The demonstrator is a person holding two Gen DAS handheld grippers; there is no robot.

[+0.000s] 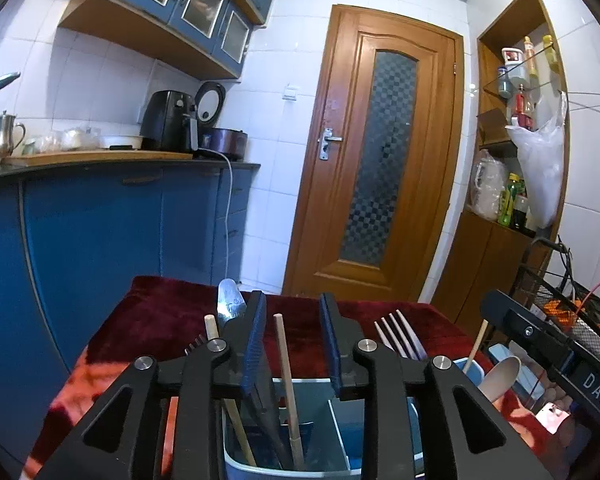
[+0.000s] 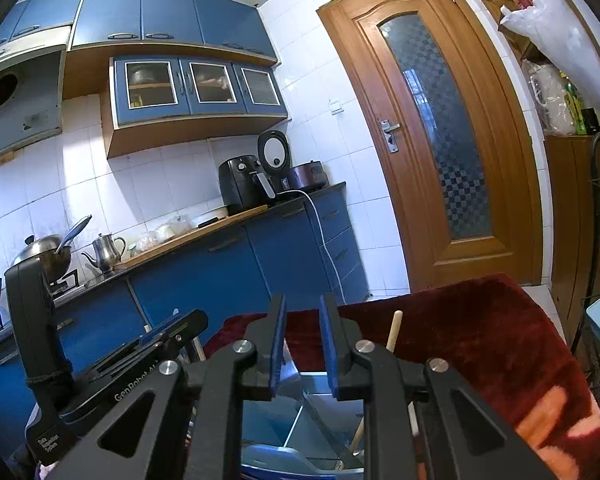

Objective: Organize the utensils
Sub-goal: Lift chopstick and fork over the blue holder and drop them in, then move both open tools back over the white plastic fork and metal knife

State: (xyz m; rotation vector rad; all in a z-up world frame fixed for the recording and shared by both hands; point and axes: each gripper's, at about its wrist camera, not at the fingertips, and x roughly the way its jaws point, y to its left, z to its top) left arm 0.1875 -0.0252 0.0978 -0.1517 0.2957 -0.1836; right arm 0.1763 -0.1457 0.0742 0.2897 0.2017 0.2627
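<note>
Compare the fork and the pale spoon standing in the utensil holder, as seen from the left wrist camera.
The fork ends in thin tines and looks metallic; the pale spoon ends in a rounded cream bowl. The fork stands nearly upright beside the left gripper, while the spoon leans right, further out. Both stand head up.

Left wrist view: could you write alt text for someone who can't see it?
A hand-held gripper hangs with its blue pads apart over a compartmented utensil holder, a wooden chopstick standing untouched between them. A fork and a wooden spoon also stand there, above a dark red cloth.
</note>
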